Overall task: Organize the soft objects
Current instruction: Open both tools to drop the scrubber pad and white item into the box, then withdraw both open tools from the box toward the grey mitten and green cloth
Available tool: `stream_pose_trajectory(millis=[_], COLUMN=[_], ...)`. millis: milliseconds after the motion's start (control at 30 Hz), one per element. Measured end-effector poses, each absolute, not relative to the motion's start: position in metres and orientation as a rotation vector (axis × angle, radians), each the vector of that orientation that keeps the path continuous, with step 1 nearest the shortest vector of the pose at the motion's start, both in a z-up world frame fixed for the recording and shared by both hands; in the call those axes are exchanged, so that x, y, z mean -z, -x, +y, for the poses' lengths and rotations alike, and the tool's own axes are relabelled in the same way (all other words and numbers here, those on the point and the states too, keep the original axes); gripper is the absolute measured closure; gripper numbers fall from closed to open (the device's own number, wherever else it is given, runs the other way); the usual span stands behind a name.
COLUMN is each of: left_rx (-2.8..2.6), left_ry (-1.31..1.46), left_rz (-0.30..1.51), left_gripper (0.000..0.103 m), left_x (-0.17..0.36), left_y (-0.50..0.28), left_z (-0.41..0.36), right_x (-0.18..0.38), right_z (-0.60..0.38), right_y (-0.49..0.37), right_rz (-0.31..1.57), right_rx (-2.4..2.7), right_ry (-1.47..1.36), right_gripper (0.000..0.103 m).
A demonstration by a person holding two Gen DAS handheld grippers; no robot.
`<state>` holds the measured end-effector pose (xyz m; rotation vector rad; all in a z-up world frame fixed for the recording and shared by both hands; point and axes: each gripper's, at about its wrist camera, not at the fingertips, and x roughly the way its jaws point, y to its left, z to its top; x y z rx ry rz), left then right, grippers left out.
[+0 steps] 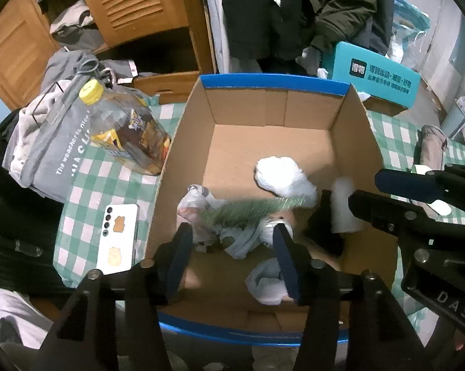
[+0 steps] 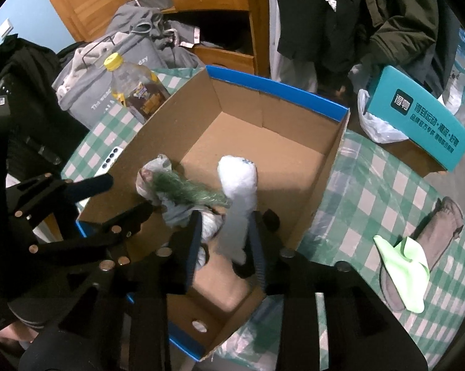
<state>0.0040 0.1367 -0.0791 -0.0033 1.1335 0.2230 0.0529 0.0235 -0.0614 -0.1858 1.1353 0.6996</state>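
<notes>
on grey bag (image 1: 44, 154): "the weather is nice"

Left claw (image 1: 232, 238), black linkage arms, silver rivets, dark blue finger pads (image 1: 289, 262)

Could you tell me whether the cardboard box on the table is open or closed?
Open. The cardboard box has no lid over it, so its brown floor and the plastic bags inside show from above.
</notes>
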Motion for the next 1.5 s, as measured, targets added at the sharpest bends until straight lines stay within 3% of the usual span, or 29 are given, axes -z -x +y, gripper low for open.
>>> stream_pose_trajectory(millis=[133, 433, 1067, 1500], left_rx=[-0.232, -0.228, -0.178, -0.144], left_ry=[0.002, 0.007, -0.042, -0.084], left_rz=[1.127, 1.124, 1.111, 1.101], left_gripper=[0.037, 0.036, 0.031, 0.022], left_x=[0.077, 0.075, 0.069, 0.066], left_y=[-0.003, -0.004, -0.013, -0.018], left_z=[0.138, 0.136, 0.096, 0.064], right_x=[0.059, 0.05, 0.049, 0.047], right_z=[0.02, 0.002, -0.042, -0.075], right_y=[-0.055, -0.063, -0.067, -0.068], right_rz=[1.127, 1.111, 1.117, 1.107], right_rx=[-0.686, -0.64, -0.564, -0.509], right_ry=[0.174, 0.138, 0.113, 0.098], right_gripper=[0.053, 0.041, 0.038, 0.038])
